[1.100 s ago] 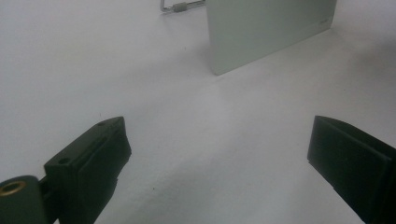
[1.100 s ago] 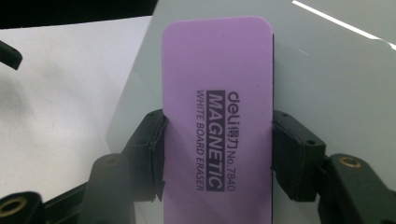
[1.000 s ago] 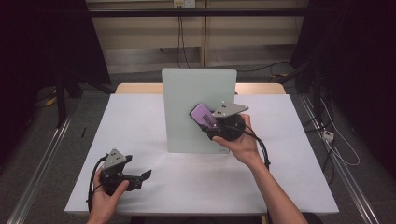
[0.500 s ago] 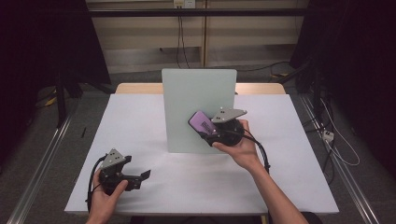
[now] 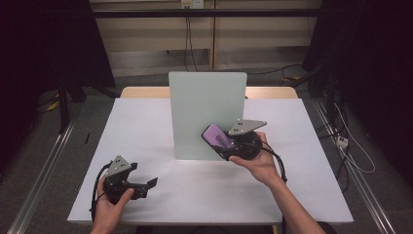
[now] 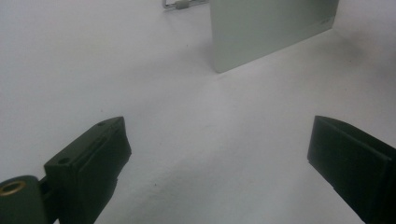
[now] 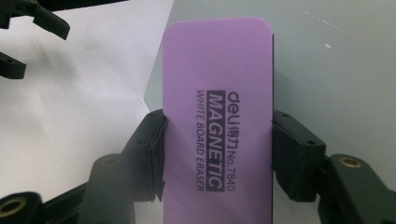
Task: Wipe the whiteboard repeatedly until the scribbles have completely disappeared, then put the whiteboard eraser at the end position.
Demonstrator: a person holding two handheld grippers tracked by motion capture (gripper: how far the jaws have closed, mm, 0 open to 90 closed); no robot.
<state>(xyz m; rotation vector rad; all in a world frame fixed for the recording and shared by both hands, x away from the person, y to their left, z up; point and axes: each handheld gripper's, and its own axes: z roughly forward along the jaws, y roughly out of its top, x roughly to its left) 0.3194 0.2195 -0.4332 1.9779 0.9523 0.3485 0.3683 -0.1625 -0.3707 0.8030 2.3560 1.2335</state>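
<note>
Counter (image 5: 160, 122): white top, the largest thing here; it carries an upright panel near its middle; a bare wooden strip shows along its far edge, behind the panel

Board (image 5: 207, 105): pale grey-green whiteboard panel, standing upright on the counter with rounded top corners; its face is turned to the person; in the left tool view its lower corner (image 6: 261, 32) meets the counter farther off; in the right tool view its surface (image 7: 336, 60) lies behind the eraser

Right tool (image 5: 233, 142): held in the person's right hand in front of the board's lower right part; grey three-cornered plate on top; its jaws are clamped on the two long sides of the eraser, seen plainly in the right tool view (image 7: 217, 154)

Left tool (image 5: 146, 187): held in the person's left hand low over the near left part of the counter, well apart from the board; its jaws stand wide with nothing between them but bare counter (image 6: 217, 158)

Eraser (image 5: 217, 135): purple whiteboard eraser with a dark underside, printed "MAGNETIC WHITE BOARD ERASER" (image 7: 219, 93); gripped by the right tool, tilted up to the left, at the board's lower right face; whether it touches the face I cannot tell
</note>
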